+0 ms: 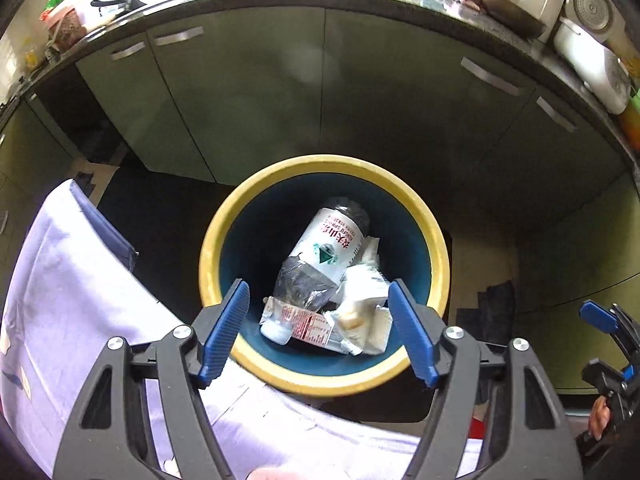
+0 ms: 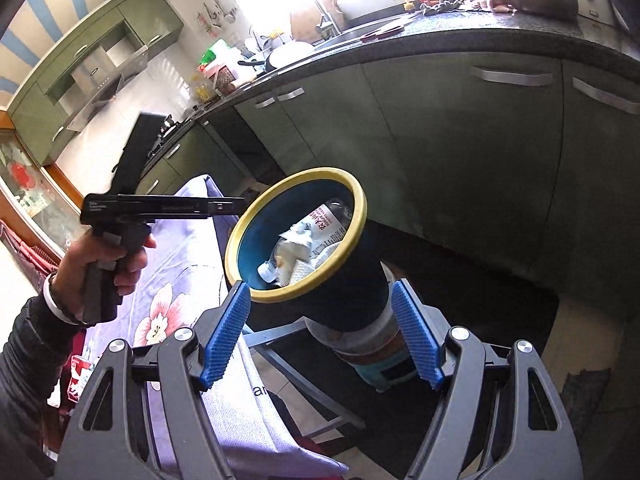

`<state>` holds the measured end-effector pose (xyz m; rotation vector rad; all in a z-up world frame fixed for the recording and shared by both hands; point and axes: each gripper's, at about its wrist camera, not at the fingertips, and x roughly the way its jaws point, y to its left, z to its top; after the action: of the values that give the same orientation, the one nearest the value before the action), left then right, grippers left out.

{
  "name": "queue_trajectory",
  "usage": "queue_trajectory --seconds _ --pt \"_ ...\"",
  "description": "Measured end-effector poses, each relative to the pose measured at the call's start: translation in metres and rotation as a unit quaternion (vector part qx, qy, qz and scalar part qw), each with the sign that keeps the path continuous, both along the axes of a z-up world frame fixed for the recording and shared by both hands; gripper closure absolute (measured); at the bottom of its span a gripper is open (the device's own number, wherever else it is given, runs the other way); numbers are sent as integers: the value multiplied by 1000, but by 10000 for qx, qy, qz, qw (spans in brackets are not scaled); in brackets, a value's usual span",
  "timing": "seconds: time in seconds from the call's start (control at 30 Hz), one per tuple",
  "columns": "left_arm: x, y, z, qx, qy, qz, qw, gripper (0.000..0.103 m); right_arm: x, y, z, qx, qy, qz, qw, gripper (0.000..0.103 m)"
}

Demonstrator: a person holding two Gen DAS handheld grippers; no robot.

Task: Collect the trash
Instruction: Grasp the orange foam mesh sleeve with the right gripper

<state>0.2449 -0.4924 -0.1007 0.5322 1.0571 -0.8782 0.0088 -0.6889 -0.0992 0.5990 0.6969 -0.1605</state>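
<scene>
Both tools over the bin

Left tool point(image 1: 318, 332) and right tool point(image 2: 320, 334) gape wide, empty. Bin point(image 1: 434, 240) holds a light, crushable bottle point(image 1: 324, 254) and soft wrappers point(image 1: 360, 312); grip the bottle mid-body.

Crushed bottle point(image 1: 320, 256) and crumpled wrappers point(image 1: 360, 312) lie inside the yellow-rimmed bin point(image 1: 224, 240).

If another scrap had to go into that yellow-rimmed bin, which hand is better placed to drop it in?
Left, probably. The left hand-held gripper hangs open right over the yellow-rimmed blue bin, looking onto the crushed plastic bottle. The right hand-held gripper sits lower, beside it.
</scene>
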Motion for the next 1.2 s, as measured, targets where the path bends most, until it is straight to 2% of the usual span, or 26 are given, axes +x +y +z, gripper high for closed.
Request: queue_trajectory --seconds 0.17,0.37,0.5,0.63,0.77,0.83,0.9,1.0,1.13,1.2 --pt "-22 68 40 -502 -83 312 9982 23 4 20 5 -120 -15 298 9995 31" --pt "-60 192 83 -1029 -411 865 9901 22 27 67 12 -319 21 1073 9937 30" --pt "-88 288 93 -1273 -550 1536 9783 20 53 123 16 -455 1 2015 9784 30" --pt "-114 380 94 -1387 -793 2392 9577 19 85 190 17 -464 18 3015 9523 30" --pt "-138 458 87 -1268 -1071 3169 9338 18 112 260 18 -488 114 3925 9184 30" --pt "-146 489 81 -1277 -1073 3469 9230 18 120 292 18 -394 198 4336 9000 30" --pt "-155 514 72 -1339 -988 3698 9141 18 123 324 18 -570 263 4701 8804 30" --pt "-165 540 61 -1408 -836 3887 9067 18 120 364 15 -797 402 5517 8293 30" --pt "-173 552 50 -1503 -721 3944 9037 18 110 397 13 -1698 338 6125 7713 16" --pt "-176 553 48 -1596 -701 3927 9030 18 111 408 11 -1853 373 6447 7407 14"
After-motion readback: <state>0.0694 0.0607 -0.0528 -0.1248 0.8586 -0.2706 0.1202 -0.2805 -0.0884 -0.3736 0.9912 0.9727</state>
